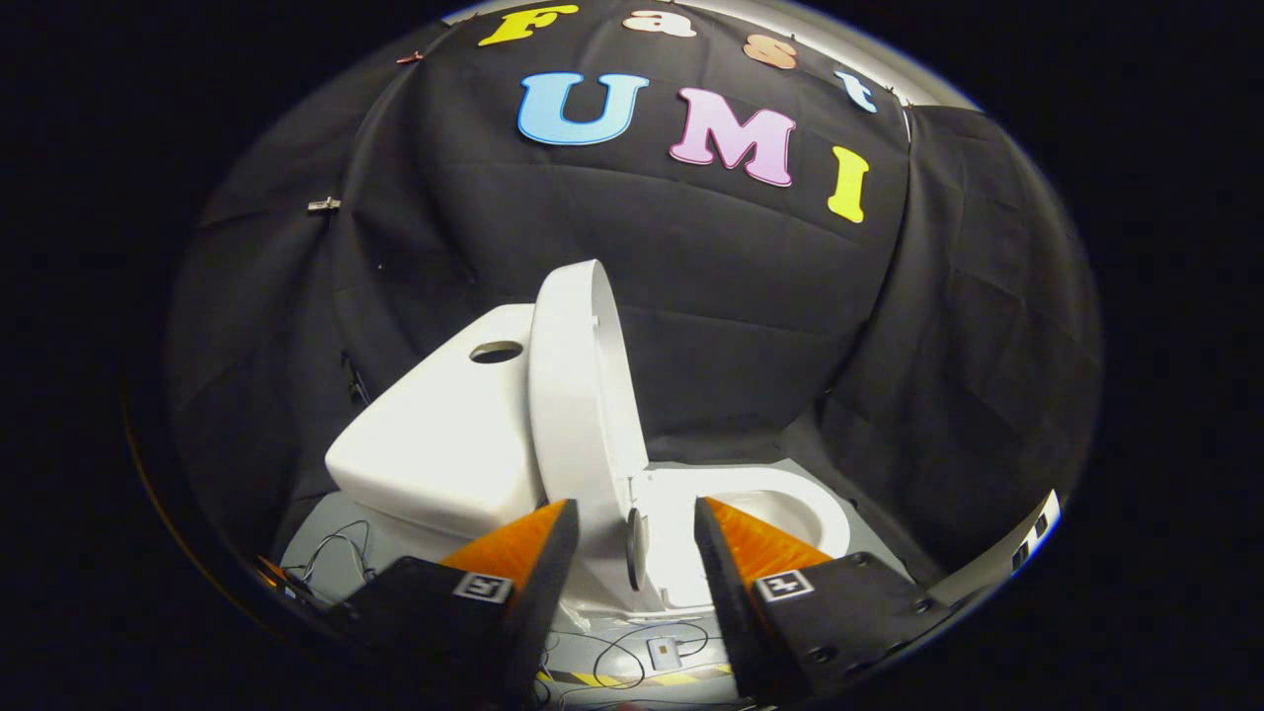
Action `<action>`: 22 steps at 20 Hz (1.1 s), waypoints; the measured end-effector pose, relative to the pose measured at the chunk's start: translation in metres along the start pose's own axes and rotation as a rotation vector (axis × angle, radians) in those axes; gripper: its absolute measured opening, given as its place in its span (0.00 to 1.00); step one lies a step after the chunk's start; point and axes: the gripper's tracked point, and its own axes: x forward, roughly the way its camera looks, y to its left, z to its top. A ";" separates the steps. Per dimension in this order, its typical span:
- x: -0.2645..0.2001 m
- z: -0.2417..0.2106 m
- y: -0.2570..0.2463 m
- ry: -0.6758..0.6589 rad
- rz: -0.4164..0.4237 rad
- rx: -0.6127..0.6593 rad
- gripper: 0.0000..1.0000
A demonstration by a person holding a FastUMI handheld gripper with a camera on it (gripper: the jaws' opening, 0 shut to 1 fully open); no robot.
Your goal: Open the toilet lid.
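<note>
Two orange-faced fingers of the gripper (632,538) stand spread apart with nothing held between them, their tips clear of the toilet and touching none of it. Taking the toilet (681,553) as the landmark, it sits just beyond the fingers, seen from its side, and the gap between the fingertips frames the hinge end of its body. Its lid (578,395) is already raised: it stands nearly upright, leaning back toward the tank (444,434), with its lower edge at the hinge just past the left finger's tip. The tank rises behind the lid on the side of the left finger, and a round hole (496,352) shows in its flat top. On the other side of the lid the seat (750,504) lies down on the rim, a white ring around the open bowl, partly covered by the right finger's tip. A small dark round disc (637,548) sits on the toilet's side wall below the hinge, between the two fingers. At the toilet's foot, on the pale floor (612,642), thin dark cables (632,647) trail in loops, a small pale box (664,652) lies among them, and a strip of yellow-and-black tape (632,679) runs across nearer to the gripper. More loose wires (331,553) lie on the floor below the tank. Black cloth (750,326) hangs behind and around the toilet.
</note>
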 end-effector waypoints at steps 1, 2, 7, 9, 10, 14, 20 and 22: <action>-0.002 0.001 0.001 0.005 0.013 -0.001 0.84; -0.003 0.001 -0.001 0.003 0.014 -0.002 0.99; -0.020 0.019 -0.005 -0.025 0.035 -0.007 0.98; -0.030 0.032 -0.007 -0.045 0.052 -0.002 0.98; -0.034 0.039 -0.010 -0.056 0.061 0.005 0.98; -0.056 0.072 -0.017 -0.104 0.093 0.023 0.98; -0.087 0.127 -0.044 -0.195 0.096 0.042 0.98; -0.098 0.147 -0.052 -0.233 0.106 0.060 0.98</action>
